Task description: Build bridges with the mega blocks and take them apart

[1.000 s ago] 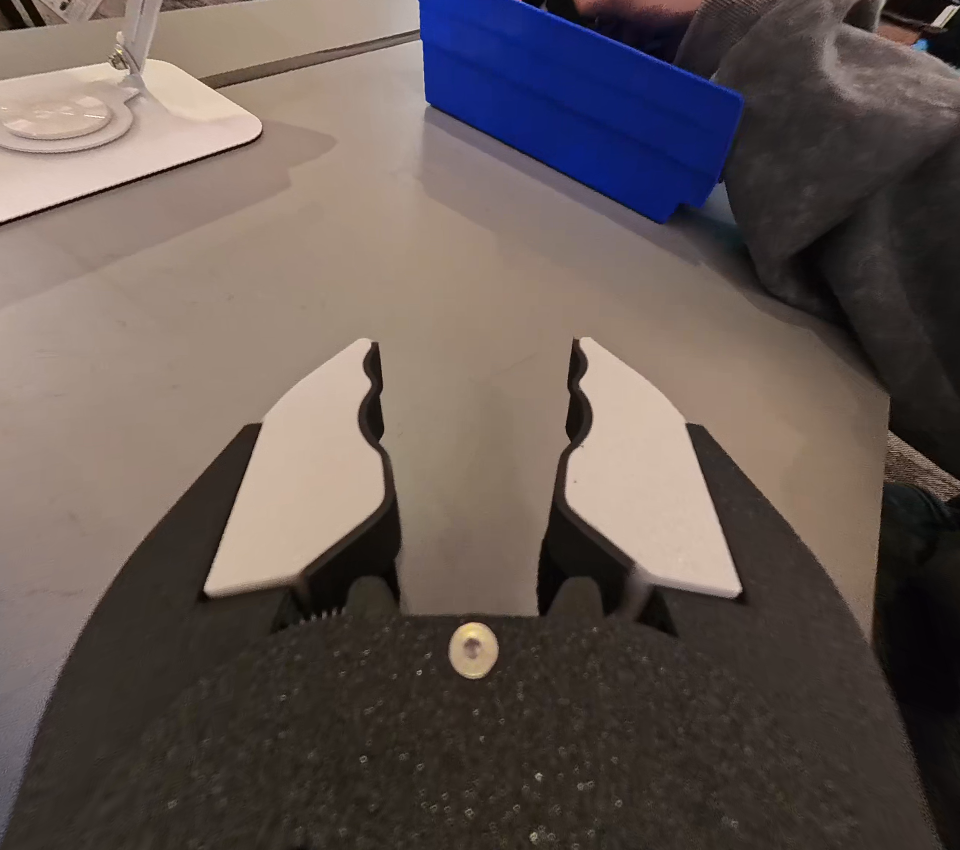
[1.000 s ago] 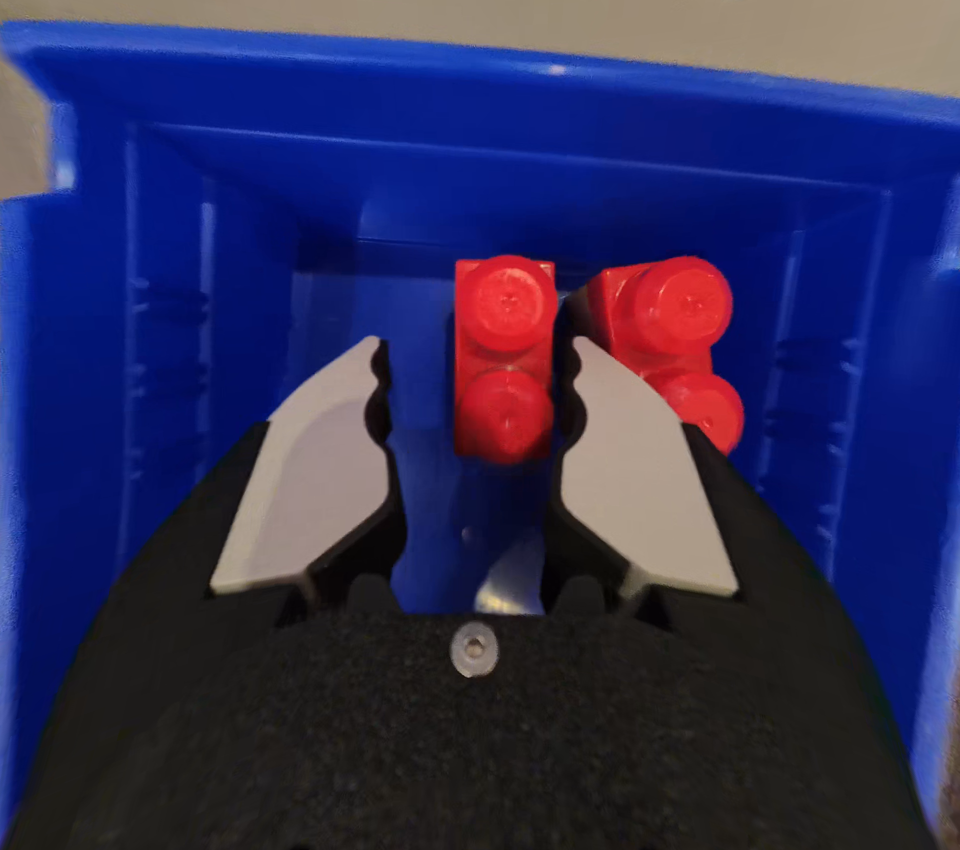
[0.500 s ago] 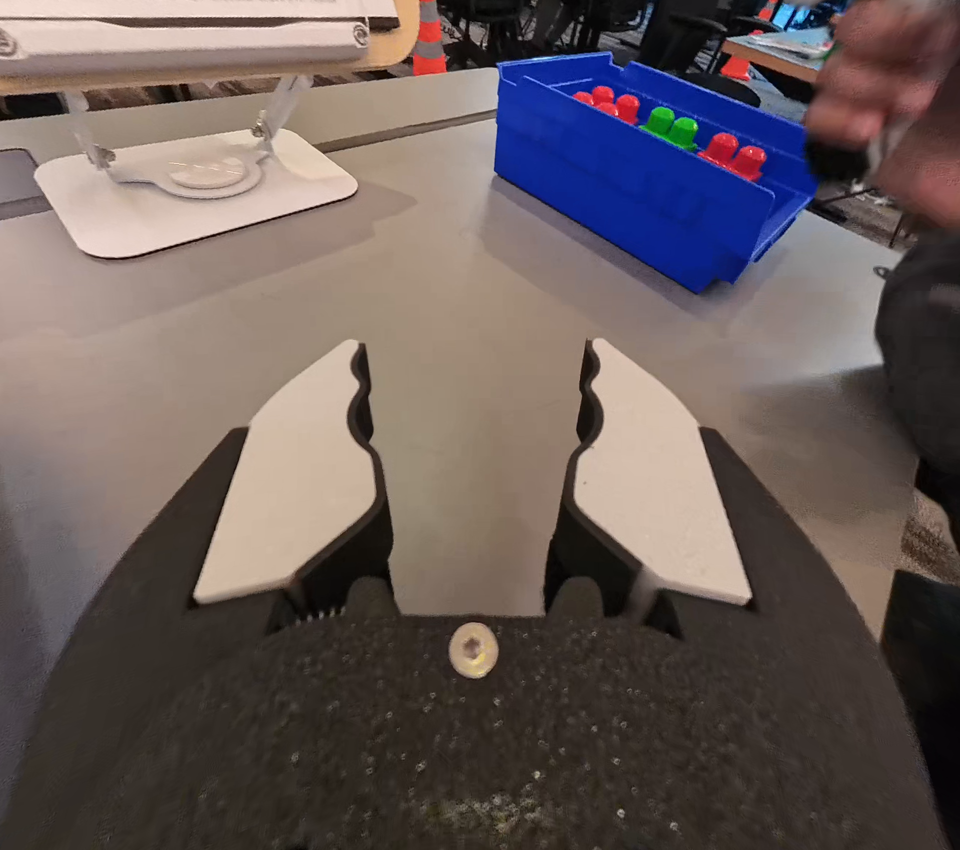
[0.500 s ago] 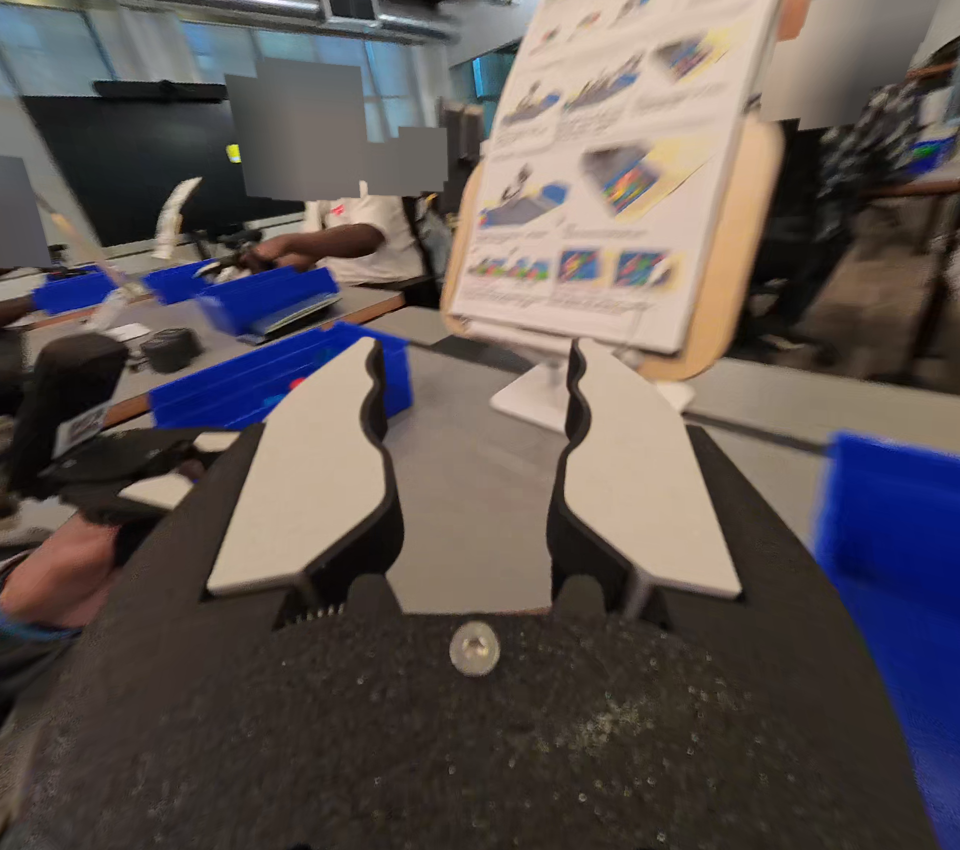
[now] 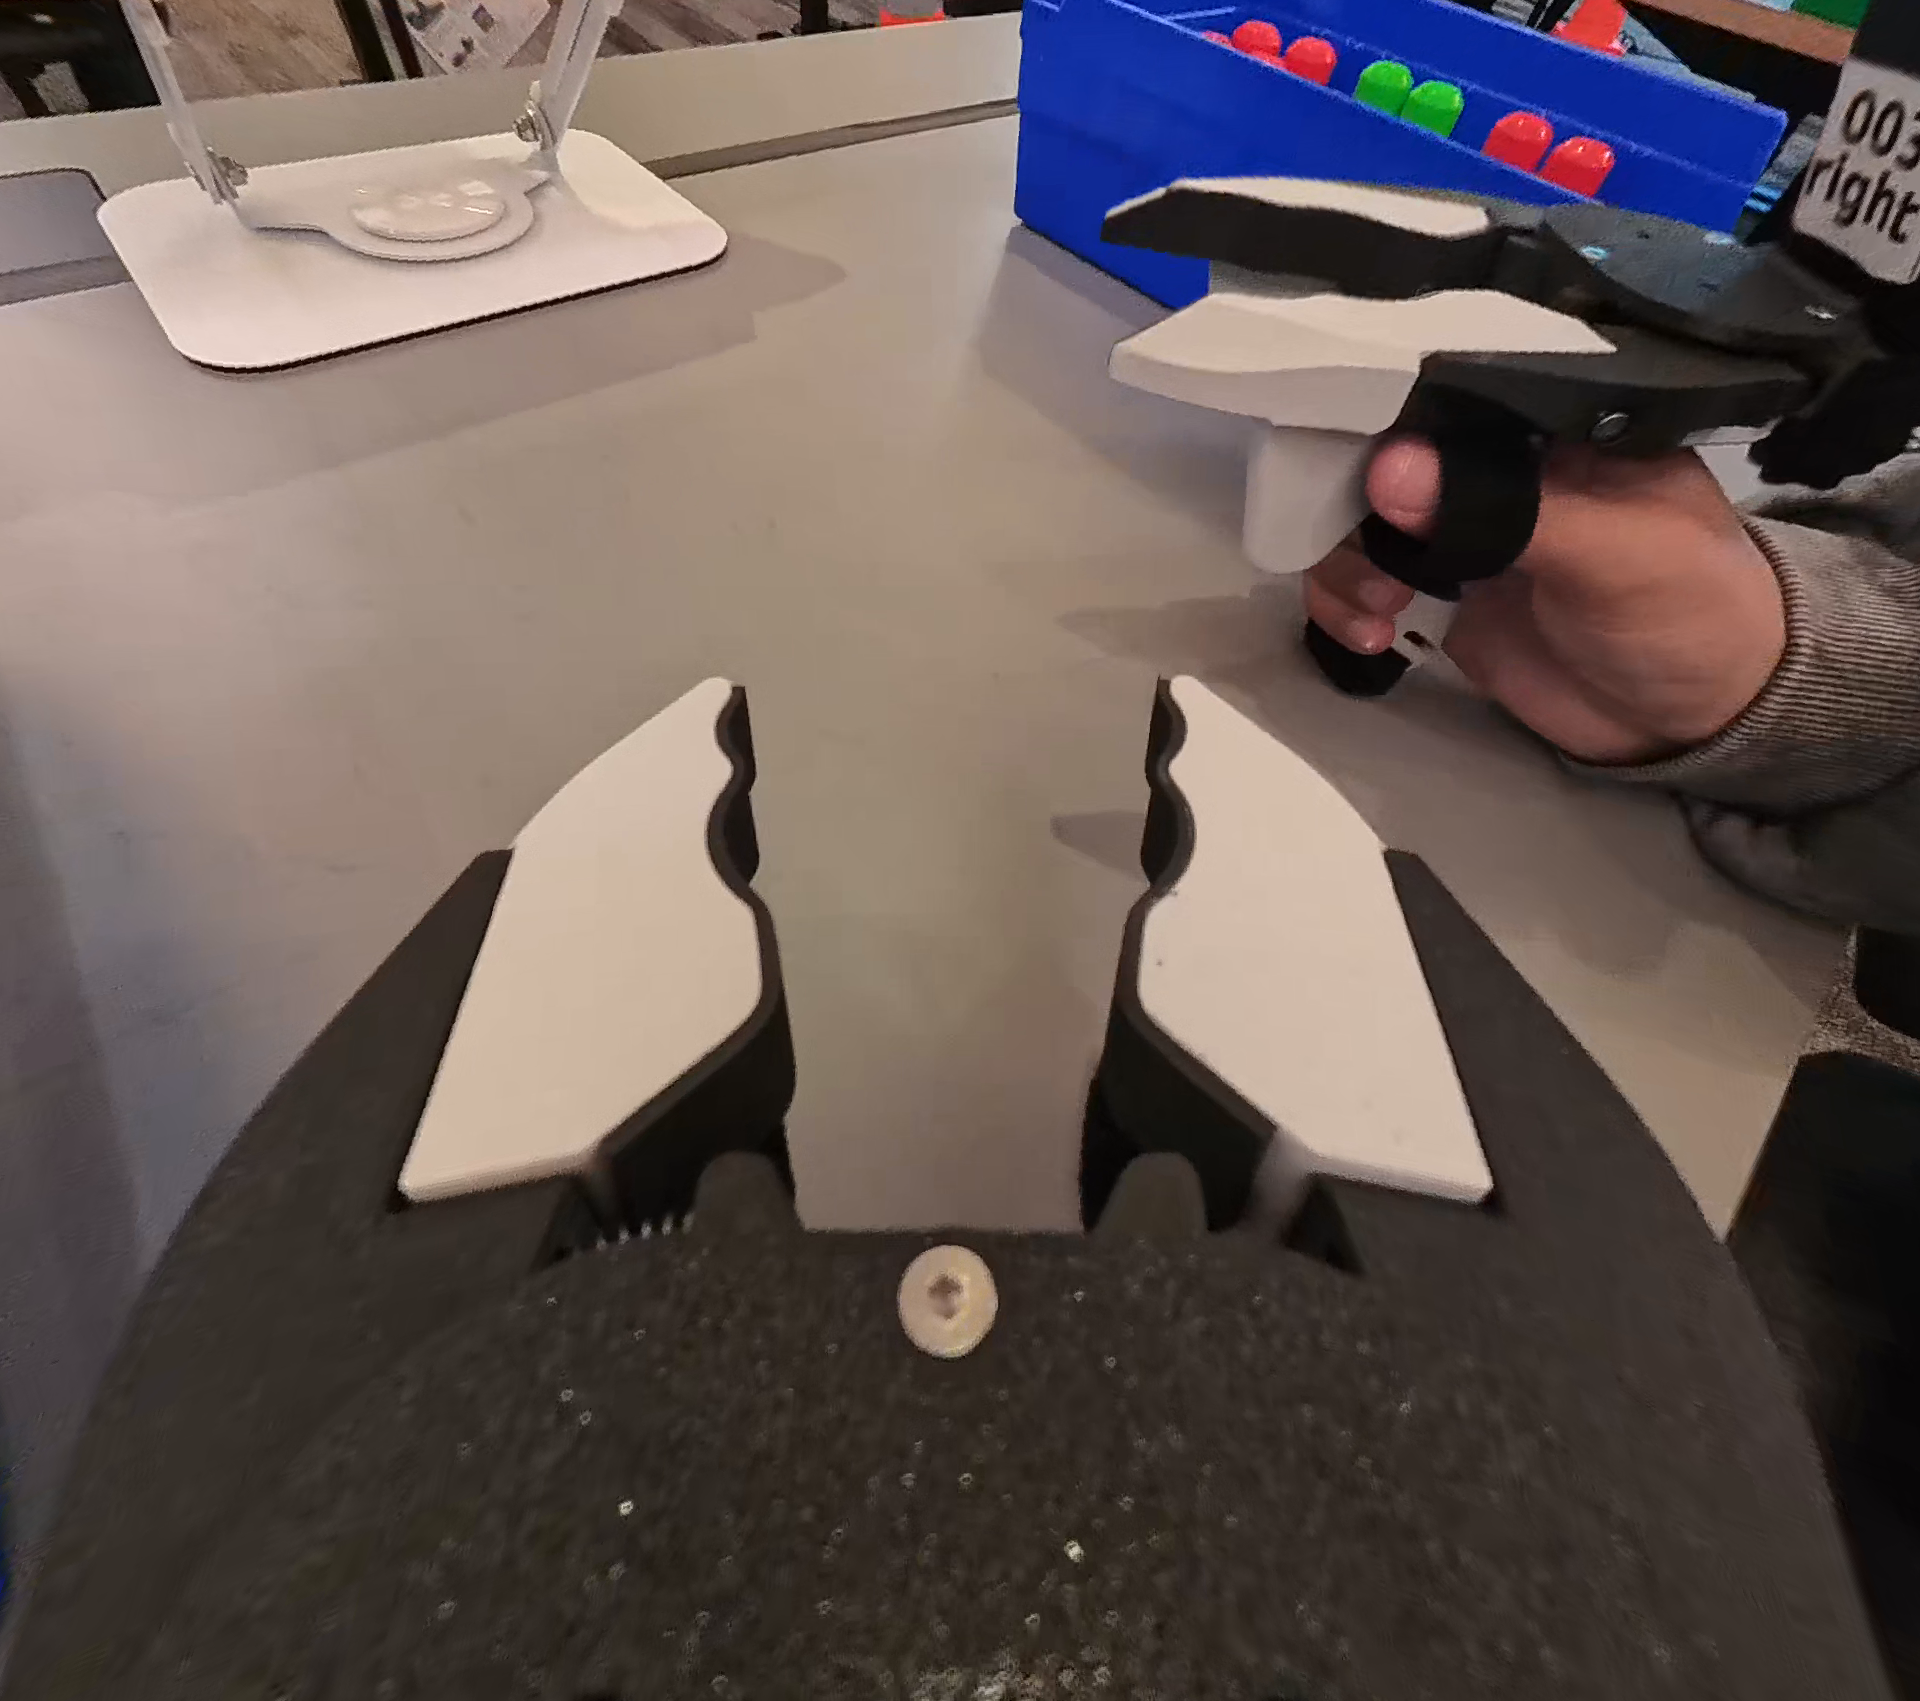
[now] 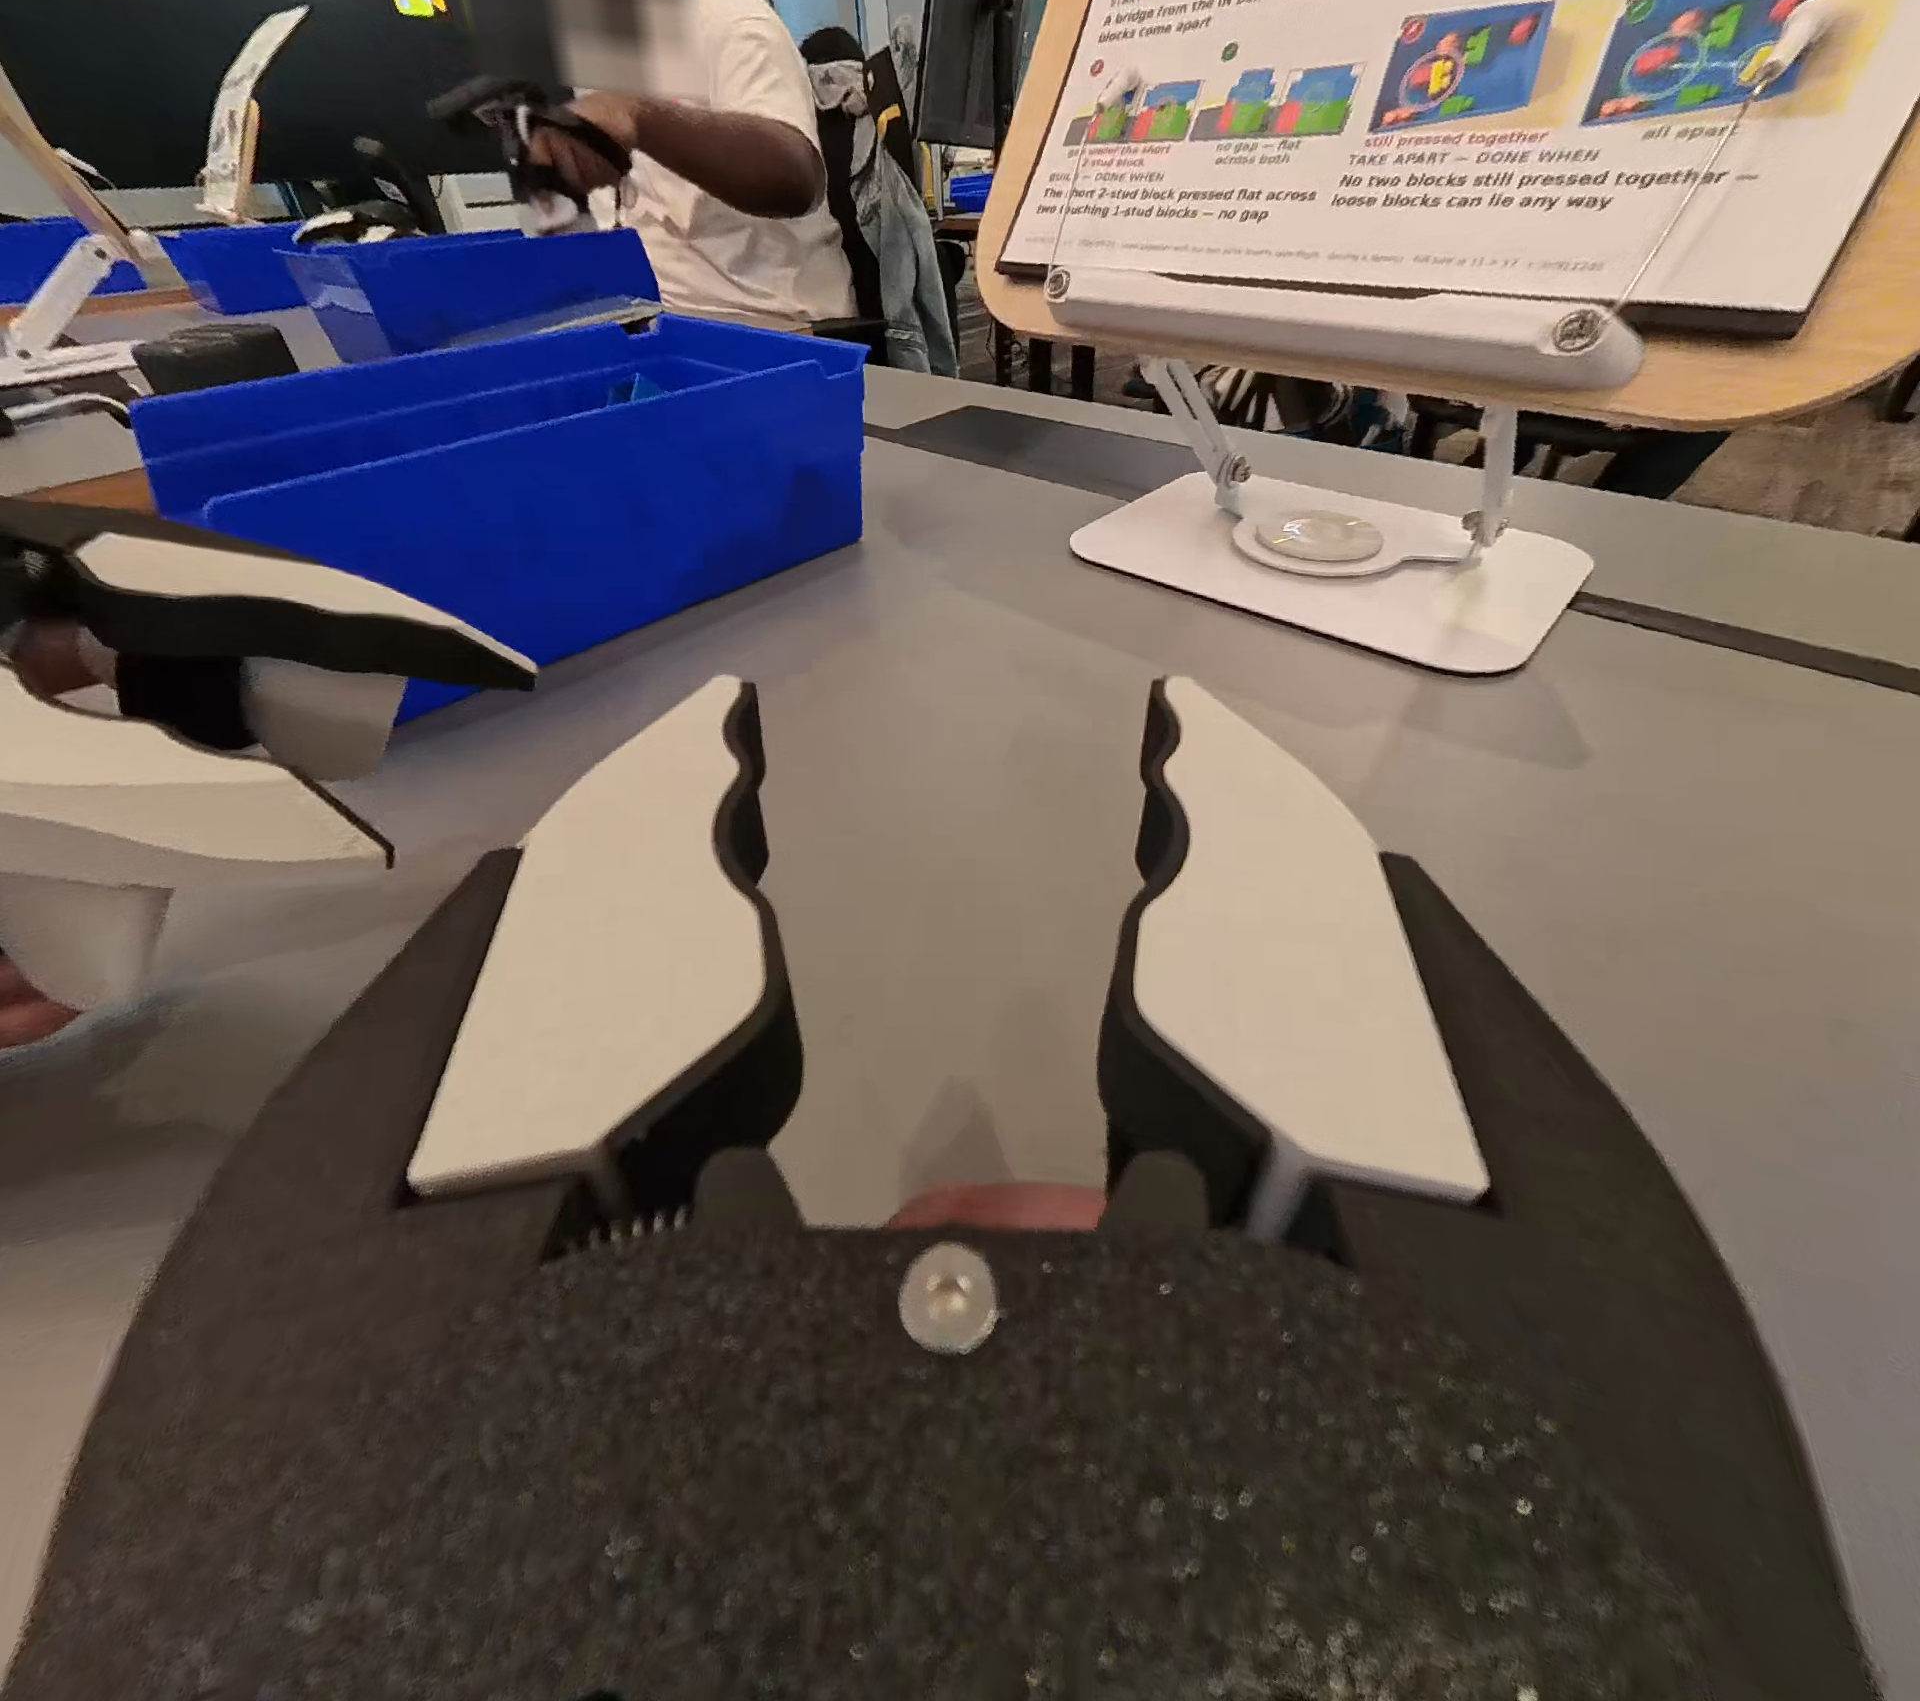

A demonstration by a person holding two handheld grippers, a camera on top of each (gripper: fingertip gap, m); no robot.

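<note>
Hovering low over table: left tool, right tool, both agape, empty.

Inside the blue bin you see only the stud tops of the red blocks and green block; its wall hides their bodies. Your right gripper, in front of that bin, is cut off at the frame's right edge. The other blue bin hides its contents.
</note>
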